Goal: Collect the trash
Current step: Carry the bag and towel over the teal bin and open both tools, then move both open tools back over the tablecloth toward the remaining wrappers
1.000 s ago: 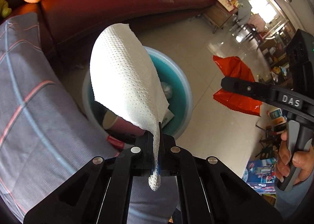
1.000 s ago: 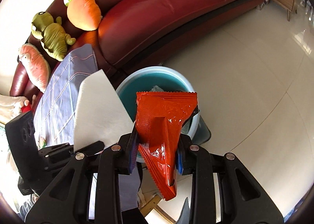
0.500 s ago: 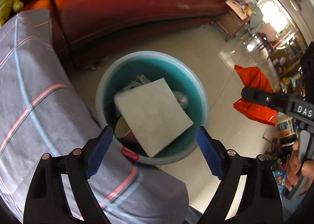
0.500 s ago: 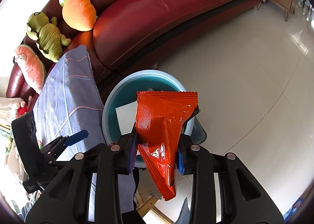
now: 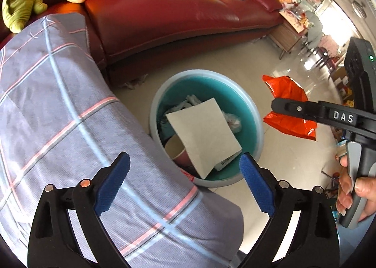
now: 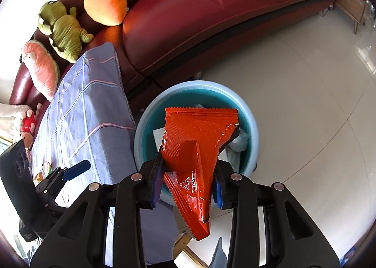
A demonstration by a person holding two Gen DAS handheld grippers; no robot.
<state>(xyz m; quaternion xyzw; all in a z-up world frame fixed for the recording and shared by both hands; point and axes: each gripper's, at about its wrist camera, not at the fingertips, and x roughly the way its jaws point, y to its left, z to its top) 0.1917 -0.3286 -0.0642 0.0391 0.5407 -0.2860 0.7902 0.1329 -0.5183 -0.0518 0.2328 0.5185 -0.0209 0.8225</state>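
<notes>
A round teal trash bin [image 5: 255, 113] stands on the floor beside the cloth-covered table; it also shows in the right wrist view [image 6: 251, 124]. A white paper towel [image 5: 204, 134] lies flat on top of the trash inside it. My left gripper [image 5: 183, 181] is open and empty, above the near rim of the bin. My right gripper [image 6: 188, 174] is shut on an orange-red snack wrapper [image 6: 195, 150] and holds it over the bin. The wrapper also shows in the left wrist view [image 5: 289, 106], to the right of the bin.
A table under a grey plaid cloth [image 5: 58, 115] lies left of the bin. A dark red sofa [image 5: 176, 14] with plush toys [image 6: 103, 5] runs behind it. Pale tiled floor [image 6: 305, 103] spreads to the right. A paper cup [image 5: 176, 148] and other trash sit in the bin.
My left gripper opened and let go of the paper towel, which dropped into the bin. The right gripper with the wrapper has moved over the bin.
</notes>
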